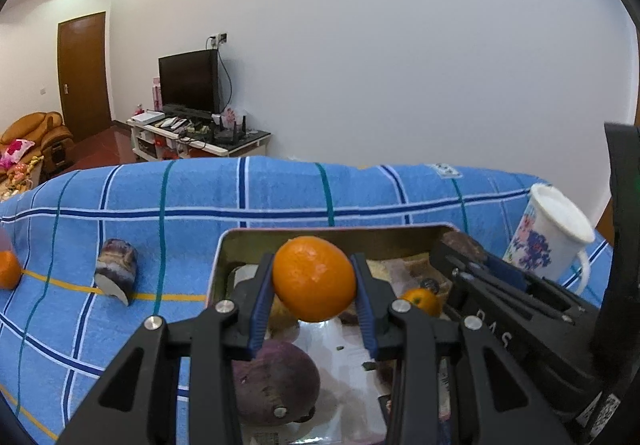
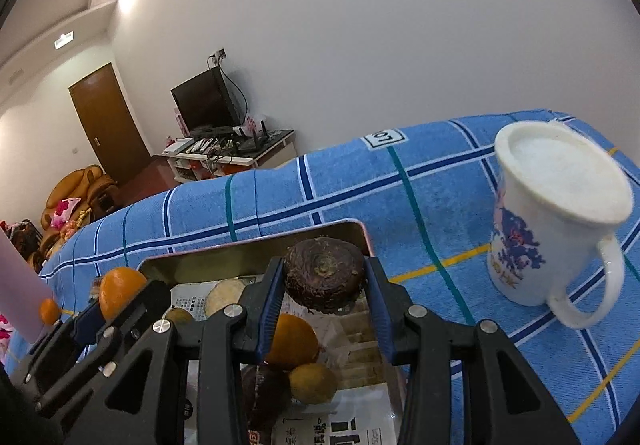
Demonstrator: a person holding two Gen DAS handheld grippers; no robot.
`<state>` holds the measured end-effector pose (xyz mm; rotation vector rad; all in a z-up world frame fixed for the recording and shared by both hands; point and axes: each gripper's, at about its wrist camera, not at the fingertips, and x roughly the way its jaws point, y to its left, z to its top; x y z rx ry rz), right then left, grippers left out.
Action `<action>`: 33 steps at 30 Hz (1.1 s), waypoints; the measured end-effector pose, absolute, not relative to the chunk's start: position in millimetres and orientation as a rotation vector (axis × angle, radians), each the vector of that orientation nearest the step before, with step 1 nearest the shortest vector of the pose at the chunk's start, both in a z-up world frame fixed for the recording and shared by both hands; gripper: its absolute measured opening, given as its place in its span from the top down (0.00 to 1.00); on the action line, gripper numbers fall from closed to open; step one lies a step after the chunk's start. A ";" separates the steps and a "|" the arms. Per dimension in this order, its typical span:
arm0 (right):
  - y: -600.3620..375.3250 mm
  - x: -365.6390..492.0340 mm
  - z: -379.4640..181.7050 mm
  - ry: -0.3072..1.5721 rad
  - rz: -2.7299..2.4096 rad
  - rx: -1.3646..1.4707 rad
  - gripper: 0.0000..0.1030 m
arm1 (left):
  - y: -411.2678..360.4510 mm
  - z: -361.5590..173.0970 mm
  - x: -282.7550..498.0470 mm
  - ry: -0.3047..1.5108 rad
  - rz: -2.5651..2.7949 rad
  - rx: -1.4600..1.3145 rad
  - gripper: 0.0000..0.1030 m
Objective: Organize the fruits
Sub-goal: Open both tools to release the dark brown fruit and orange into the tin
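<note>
Orange and round, the orange point(image 1: 315, 278) sits squeezed between the blue pads of the left claw point(image 1: 316, 285), up in the air over the tin point(image 1: 320, 235). The tin's far edge is just past the claw, and its left wall is just left of the claw. Under the claw lies a purple fruit point(image 1: 276, 381). A small orange point(image 1: 420, 301) lies just right of it. Left of the tin the blue cloth point(image 1: 120, 325) is wide and bare, with a cut root point(image 1: 118, 271) well off to the left. The cup point(image 1: 548, 237) stands far right.

In the right view, the right claw point(image 2: 324, 285) grips a dark root point(image 2: 324, 273) over the tin's point(image 2: 248, 253) far right corner. The tin's right edge runs just beside the right finger. Below the claw lie an orange point(image 2: 294, 341) and a yellow fruit point(image 2: 314, 383). The cup point(image 2: 552, 217) stands well right, with bare cloth point(image 2: 432, 205) between it and the claw. The left claw point(image 2: 105, 301) is close on the left.
</note>
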<state>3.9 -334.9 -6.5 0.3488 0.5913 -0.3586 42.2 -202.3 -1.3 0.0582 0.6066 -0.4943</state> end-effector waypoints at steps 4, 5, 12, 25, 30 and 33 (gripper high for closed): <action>-330.2 11.6 -9.7 0.610 -0.362 0.267 0.59 | -205.0 -8.8 46.3 0.635 -0.475 0.075 0.62; -329.7 12.7 -9.9 0.613 -0.357 0.262 0.59 | -205.3 -10.4 47.5 0.641 -0.471 0.080 0.62; -331.9 17.7 -14.9 0.616 -0.272 0.303 0.59 | -204.2 -14.4 53.3 0.671 -0.459 0.074 0.62; -337.3 -1.2 -12.1 0.510 -0.135 0.450 0.34 | -210.2 -14.2 53.9 0.672 -0.461 0.099 0.62; -341.4 -19.1 -5.3 0.431 -0.220 0.462 0.34 | -213.2 -13.4 49.4 0.656 -0.460 0.120 0.60; -340.2 -28.0 1.6 0.391 -0.304 0.421 0.34 | -214.6 -11.2 42.0 0.623 -0.439 0.134 0.45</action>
